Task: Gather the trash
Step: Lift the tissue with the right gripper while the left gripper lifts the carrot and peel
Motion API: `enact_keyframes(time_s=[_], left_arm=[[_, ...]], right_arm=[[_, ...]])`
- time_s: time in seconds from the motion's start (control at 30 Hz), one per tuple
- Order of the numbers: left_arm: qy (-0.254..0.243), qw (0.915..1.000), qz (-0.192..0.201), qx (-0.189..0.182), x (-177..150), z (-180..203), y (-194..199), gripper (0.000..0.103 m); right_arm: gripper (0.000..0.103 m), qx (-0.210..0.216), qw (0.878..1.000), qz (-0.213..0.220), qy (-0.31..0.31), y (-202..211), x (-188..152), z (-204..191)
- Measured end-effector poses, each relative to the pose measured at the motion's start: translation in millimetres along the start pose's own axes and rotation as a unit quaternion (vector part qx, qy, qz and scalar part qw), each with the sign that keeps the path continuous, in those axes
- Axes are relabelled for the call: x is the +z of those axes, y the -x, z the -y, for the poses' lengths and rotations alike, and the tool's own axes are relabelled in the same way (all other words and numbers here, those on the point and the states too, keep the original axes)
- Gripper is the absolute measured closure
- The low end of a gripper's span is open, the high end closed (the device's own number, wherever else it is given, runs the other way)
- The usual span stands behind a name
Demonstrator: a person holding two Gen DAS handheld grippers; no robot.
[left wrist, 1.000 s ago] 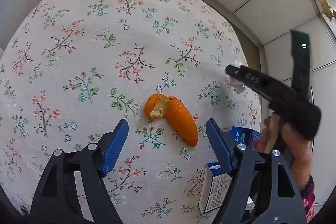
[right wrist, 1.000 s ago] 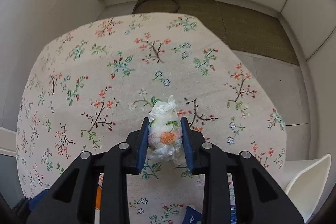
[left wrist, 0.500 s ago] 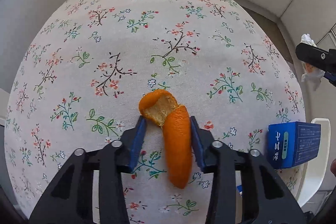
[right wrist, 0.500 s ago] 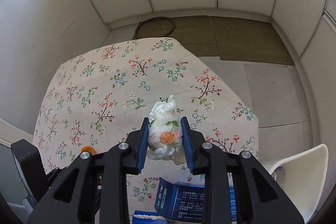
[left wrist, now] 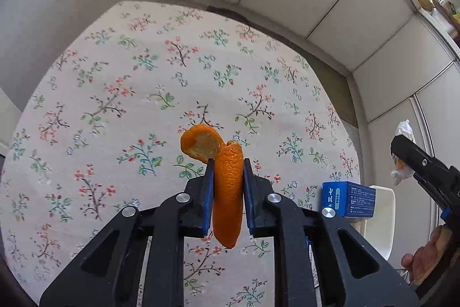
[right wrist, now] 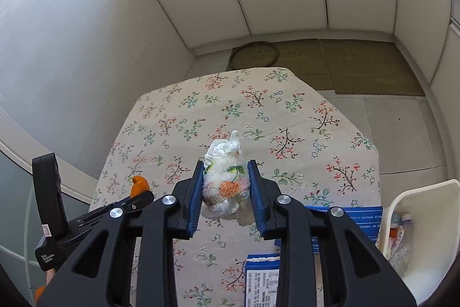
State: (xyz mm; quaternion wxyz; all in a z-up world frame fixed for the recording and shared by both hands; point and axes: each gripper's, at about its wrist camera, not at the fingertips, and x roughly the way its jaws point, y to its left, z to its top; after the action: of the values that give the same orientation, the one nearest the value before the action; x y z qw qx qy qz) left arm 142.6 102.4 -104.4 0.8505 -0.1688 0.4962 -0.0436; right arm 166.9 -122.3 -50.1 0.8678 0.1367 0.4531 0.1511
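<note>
My left gripper [left wrist: 228, 163] has an orange peel [left wrist: 227, 186] between its blue pads, lifted above the flowered tablecloth [left wrist: 115, 105]; its jaws are still closing on the peel. The peel's curled end sticks out past the fingertips. My right gripper [right wrist: 225, 164] is shut on a crumpled white tissue wad [right wrist: 225, 180] printed with fruit, held over the table. In the left wrist view the right gripper [left wrist: 402, 147] shows at the far right with the tissue [left wrist: 404, 131]. The right wrist view has the left gripper [right wrist: 143, 196] and the peel tip [right wrist: 139, 184] at lower left.
A blue carton [left wrist: 348, 199] lies near the table's right edge, and another blue box [right wrist: 263, 278] lies below my right gripper. A white bin [right wrist: 422, 223] with trash inside stands beside the table at the right. Woven mats [right wrist: 330, 62] cover the floor beyond the table.
The left gripper closed around the orange peel and lifted it off the cloth. The right gripper, still gripping the tissue, rose and drew back from the table toward the white bin.
</note>
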Motion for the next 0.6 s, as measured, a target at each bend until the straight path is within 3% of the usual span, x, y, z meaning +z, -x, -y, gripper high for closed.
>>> enact_keyframes(time_s=[0.2,0.33,0.6], left_arm=[[-0.017,0.9953,0.094,0.013,4.7,9.3,57.5,0.086],[-0.037,0.9893,0.141,-0.012,5.4,30.0,92.9,0.086],[-0.085,0.9771,0.185,-0.063,-1.7,89.1,119.0,0.086]], right_arm=[[0.073,-0.006,0.999,0.048,0.021,37.8,-14.9,-20.2],[0.073,-0.008,0.997,0.075,0.026,64.8,-20.1,-23.6],[0.073,-0.065,0.989,0.129,0.038,116.1,-34.2,1.1]])
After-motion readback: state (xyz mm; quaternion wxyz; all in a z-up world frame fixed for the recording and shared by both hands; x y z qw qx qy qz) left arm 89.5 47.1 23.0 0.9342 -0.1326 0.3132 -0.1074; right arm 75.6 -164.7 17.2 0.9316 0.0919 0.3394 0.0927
